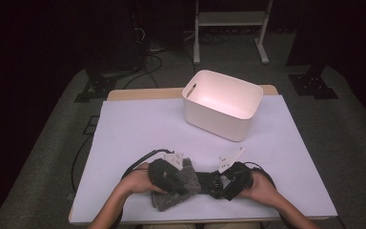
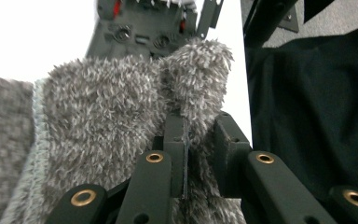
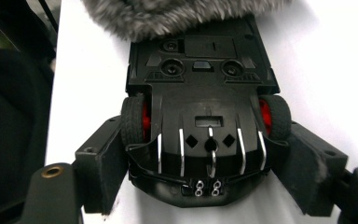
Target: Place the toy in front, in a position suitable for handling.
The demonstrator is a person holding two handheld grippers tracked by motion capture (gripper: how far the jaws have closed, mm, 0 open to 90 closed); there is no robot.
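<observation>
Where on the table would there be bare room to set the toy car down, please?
The widest bare patch of the white table cover lies left of the white bin, back to the far edge. A narrower strip runs right of the bin. It is crowded at the near edge, where the left gripper pinches the grey fuzzy cloth and the right gripper clasps the toy car.

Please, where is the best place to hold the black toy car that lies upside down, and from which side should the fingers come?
Grip the toy car across its body at the wheels, coming from its end opposite the grey fuzzy cloth. It lies belly up on the white table, so the two sides by the red-hubbed wheels are free and parallel. The right gripper already has a finger on each side there, probably a steady hold.
</observation>
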